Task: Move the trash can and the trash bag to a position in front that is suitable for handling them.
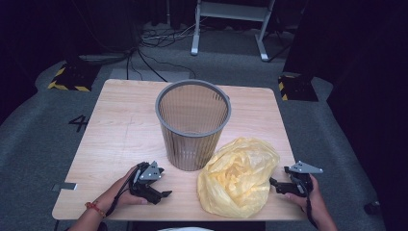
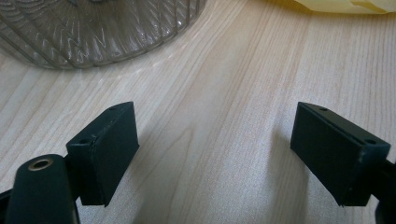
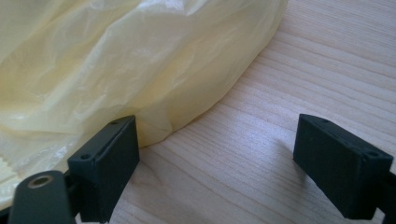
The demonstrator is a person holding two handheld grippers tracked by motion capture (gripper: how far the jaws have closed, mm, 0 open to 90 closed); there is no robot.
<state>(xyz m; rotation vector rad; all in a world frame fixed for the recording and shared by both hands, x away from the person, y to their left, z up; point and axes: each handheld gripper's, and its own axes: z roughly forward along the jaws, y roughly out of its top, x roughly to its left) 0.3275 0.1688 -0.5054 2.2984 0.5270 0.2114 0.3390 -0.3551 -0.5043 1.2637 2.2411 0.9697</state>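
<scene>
Two hand-held grippers rest low over a light wooden table, one at either side of its near edge. Landmark: grey mesh wastebasket, upright, mouth up, standing about mid-table.

Yellow plastic bag: crumpled, loosely heaped, lying on the tabletop at the near right of the wastebasket. Its upper left edge sits just beside the basket's lower wall; whether the two touch cannot be told. Thin, translucent film, many creases.

Left gripper: to the near left of the wastebasket, held in the person's left hand, jaws pointing toward the bag's side of the table. In the left gripper view the jaws stand wide apart with bare wood between them, nothing held. The curved mesh base of the wastebasket shows beyond them at upper left, and a sliver of the bag at the top right corner.

Right gripper: beyond the bag from the wastebasket, held in the person's right hand, jaws aimed at the bag. In the right gripper view the jaws are spread wide, not clamped. The bag bulges up against the left-hand jaw; only wood lies before the other jaw.
</scene>
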